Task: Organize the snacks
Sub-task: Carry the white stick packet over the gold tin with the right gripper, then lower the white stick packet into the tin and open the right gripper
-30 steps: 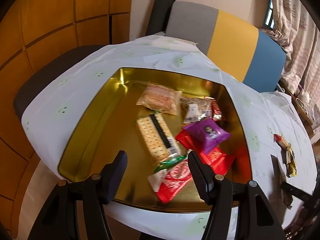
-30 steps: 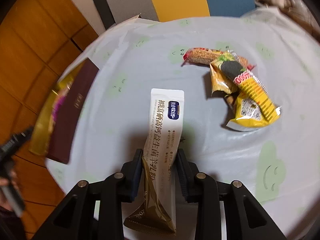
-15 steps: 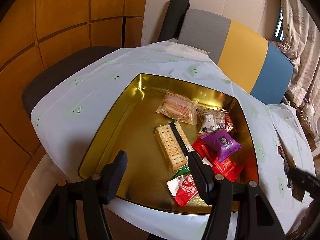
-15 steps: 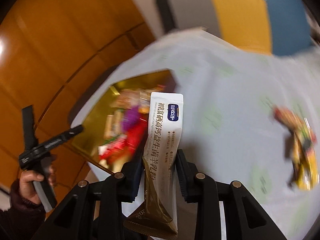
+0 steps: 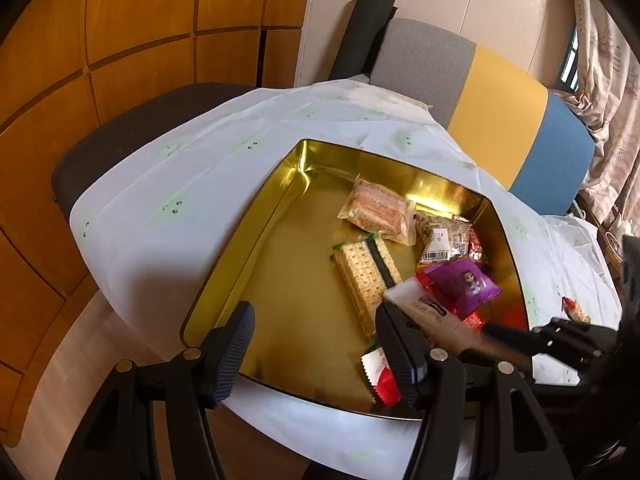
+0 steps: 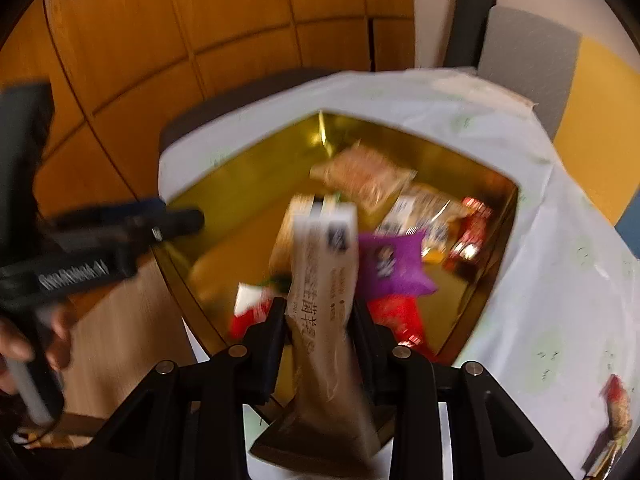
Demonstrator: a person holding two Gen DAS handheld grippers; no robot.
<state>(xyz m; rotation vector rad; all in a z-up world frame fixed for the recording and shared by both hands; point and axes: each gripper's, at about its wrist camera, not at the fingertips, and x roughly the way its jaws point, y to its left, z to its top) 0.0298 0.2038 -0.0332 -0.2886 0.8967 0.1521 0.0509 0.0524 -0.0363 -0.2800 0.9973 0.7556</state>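
A gold tin tray sits on the white tablecloth and holds several snacks: a cracker pack, a purple packet, a clear wafer bag and red packets. My right gripper is shut on a long white and brown sachet and holds it over the tray's near side. The sachet also shows in the left wrist view. My left gripper is open and empty at the tray's near edge.
A snack lies on the cloth to the right of the tray. A grey, yellow and blue chair back stands behind the table. Wooden wall panels are at the left.
My right gripper has carried the sachet from the loose snacks on the right over to the tray. My left gripper has drawn back and turned a little left.
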